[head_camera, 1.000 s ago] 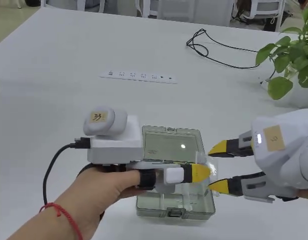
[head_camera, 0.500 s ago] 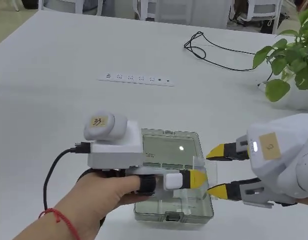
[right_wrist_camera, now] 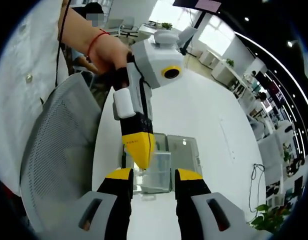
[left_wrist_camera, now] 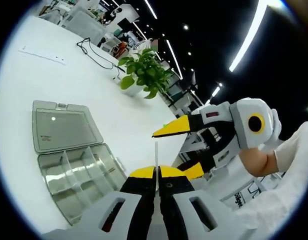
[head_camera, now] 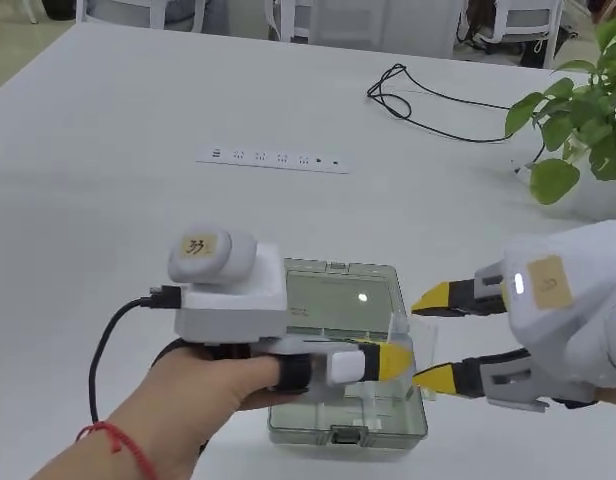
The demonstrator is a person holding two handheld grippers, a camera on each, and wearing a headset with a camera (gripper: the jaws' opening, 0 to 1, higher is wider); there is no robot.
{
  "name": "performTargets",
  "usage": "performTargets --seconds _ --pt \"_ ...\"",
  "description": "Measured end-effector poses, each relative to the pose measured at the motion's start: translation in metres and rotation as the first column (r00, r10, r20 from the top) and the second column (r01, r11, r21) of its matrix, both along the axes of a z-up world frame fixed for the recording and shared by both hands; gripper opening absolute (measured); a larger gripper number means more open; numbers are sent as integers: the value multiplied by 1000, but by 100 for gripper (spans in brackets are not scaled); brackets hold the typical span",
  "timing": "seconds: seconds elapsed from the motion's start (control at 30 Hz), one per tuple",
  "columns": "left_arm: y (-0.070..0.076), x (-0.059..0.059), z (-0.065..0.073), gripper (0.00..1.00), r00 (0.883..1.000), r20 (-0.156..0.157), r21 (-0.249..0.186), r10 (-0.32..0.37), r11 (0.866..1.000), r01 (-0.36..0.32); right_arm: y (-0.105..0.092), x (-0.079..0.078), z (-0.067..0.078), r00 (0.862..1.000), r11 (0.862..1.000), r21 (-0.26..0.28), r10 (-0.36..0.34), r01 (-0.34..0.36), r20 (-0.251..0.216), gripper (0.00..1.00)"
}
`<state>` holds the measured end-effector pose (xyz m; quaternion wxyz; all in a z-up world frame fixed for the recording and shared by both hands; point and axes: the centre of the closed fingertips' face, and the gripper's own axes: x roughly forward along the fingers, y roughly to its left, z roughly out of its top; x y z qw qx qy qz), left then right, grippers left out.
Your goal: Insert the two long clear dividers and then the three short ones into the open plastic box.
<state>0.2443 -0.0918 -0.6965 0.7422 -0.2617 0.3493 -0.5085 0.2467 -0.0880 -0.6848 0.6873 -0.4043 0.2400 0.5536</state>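
The open plastic box (head_camera: pixel 388 422) sits on the white table with its lid (head_camera: pixel 340 294) laid flat behind it. Clear dividers stand in the tray (left_wrist_camera: pixel 74 175). My left gripper (head_camera: pixel 396 361) hovers over the tray's right part, shut on a clear divider (head_camera: pixel 416 345). That divider (left_wrist_camera: pixel 155 152) is seen edge-on as a thin line between the left gripper's (left_wrist_camera: pixel 157 172) yellow tips. My right gripper (head_camera: pixel 434 337) is open just right of the divider, one jaw above and one below it. From the right gripper (right_wrist_camera: pixel 153 176), the divider (right_wrist_camera: pixel 161 172) hangs under the left gripper's tip (right_wrist_camera: pixel 139 147).
A white power strip (head_camera: pixel 273 157) lies farther back on the table. A black cable (head_camera: pixel 428 100) loops at the back right, and a potted plant (head_camera: pixel 578 110) stands at the right edge. A grey mesh chair (right_wrist_camera: pixel 54 155) is near the person's body.
The left gripper with the divider has drawn slightly back and down over the tray. The right gripper stays open beside it. The head camera shifted a little.
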Motion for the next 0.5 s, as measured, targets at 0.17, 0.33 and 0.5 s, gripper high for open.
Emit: performTargets --seconds 0.17,0.33,0.5 --pt "1 -12 5 0 961 239 69 -137 990 124 1 -6 13 984 990 132 -16 40 -177 28" --pt "3 -25 14 0 877 421 101 -232 973 209 4 -14 26 950 977 213 43 26 -310 20" --pt "4 -28 19 0 817 512 124 -265 964 235 7 -25 25 910 974 225 111 -20 -400 16"
